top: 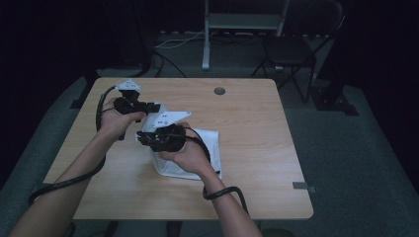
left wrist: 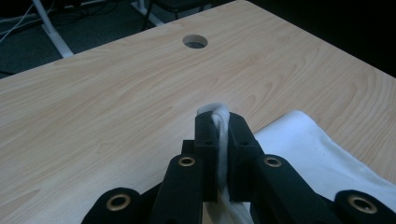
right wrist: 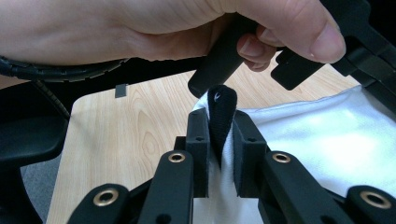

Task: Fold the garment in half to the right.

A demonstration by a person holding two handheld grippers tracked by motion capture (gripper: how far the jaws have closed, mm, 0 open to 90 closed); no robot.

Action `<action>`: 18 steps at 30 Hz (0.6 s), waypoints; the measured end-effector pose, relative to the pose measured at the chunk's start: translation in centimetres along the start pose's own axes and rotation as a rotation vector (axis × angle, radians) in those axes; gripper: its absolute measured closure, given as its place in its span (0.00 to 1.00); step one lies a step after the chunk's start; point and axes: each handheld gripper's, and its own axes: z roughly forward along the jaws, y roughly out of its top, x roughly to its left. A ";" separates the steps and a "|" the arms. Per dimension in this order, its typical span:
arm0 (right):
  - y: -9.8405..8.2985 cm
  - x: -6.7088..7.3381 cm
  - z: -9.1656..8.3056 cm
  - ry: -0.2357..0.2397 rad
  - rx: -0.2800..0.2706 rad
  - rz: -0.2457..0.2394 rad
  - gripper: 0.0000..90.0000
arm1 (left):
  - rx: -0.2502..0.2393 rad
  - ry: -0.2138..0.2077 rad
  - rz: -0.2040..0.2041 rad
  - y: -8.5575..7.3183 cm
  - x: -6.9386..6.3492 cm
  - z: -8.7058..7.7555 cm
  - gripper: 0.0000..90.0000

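Near the middle of the table [top: 257,148], a little toward its left edge, a white cloth [top: 207,140] lies partly spread on the wood while both grippers lift one side of it. The left gripper [left wrist: 218,122] has its jaws pinched shut on a thin fold of the cloth's edge, seen in the left gripper view. The right gripper [right wrist: 221,122] likewise has its jaws clamped on the cloth, at a spot where a dark strip, perhaps a tag or hem, pokes up between them. The two grippers sit close together above the cloth's left part. This looks like the carrying stage of a fold or a spreading. Next, both grips should hold firm and travel together, keeping the held edge taut so neither corner slips out.
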 end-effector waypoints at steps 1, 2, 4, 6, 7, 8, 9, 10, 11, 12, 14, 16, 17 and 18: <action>-0.1 0.0 -0.1 -0.002 0.000 0.004 0.89 | -0.002 -0.002 -0.001 0.0 -0.1 0.1 0.95; -0.1 -0.1 -0.2 -0.004 -0.001 0.001 0.89 | -0.001 -0.002 0.000 0.0 -0.1 0.2 0.95; -0.2 -0.1 -0.5 -0.006 -0.002 0.007 0.89 | -0.007 0.000 -0.005 -0.1 -0.2 0.3 0.95; -0.4 -0.2 -0.8 -0.006 -0.001 0.010 0.89 | -0.006 0.001 -0.010 -0.1 -0.4 0.4 0.95; -0.5 -0.2 -0.9 -0.005 -0.005 0.017 0.89 | -0.007 -0.001 -0.013 -0.1 -0.4 0.5 0.95; -0.6 -0.3 -1.0 -0.006 -0.006 0.016 0.89 | -0.009 -0.003 -0.013 -0.1 -0.4 0.5 0.95; -0.7 -0.3 -1.1 -0.007 -0.006 0.024 0.89 | -0.008 -0.002 -0.010 -0.1 -0.4 0.6 0.95; -0.9 -0.4 -1.3 -0.008 -0.008 0.024 0.89 | -0.007 0.000 -0.011 -0.1 -0.5 0.6 0.95; -1.0 -0.4 -1.3 -0.010 -0.010 0.030 0.89 | -0.006 0.000 -0.010 -0.1 -0.5 0.6 0.95; -1.1 -0.5 -1.5 -0.013 -0.010 0.025 0.89 | -0.011 0.001 -0.012 -0.1 -0.6 0.7 0.95; -1.3 -0.6 -1.7 -0.015 -0.012 0.029 0.89 | -0.013 0.003 -0.014 0.0 -0.8 0.8 0.95; -1.4 -0.6 -2.1 -0.017 -0.014 0.035 0.89 | -0.015 0.006 -0.017 0.0 -0.9 0.9 0.95; -1.4 -0.7 -2.2 -0.019 -0.013 0.037 0.89 | -0.016 0.006 -0.016 0.0 -1.0 1.0 0.95; -1.5 -0.7 -2.3 -0.021 -0.014 0.037 0.89 | -0.019 0.008 -0.020 0.0 -1.0 1.1 0.95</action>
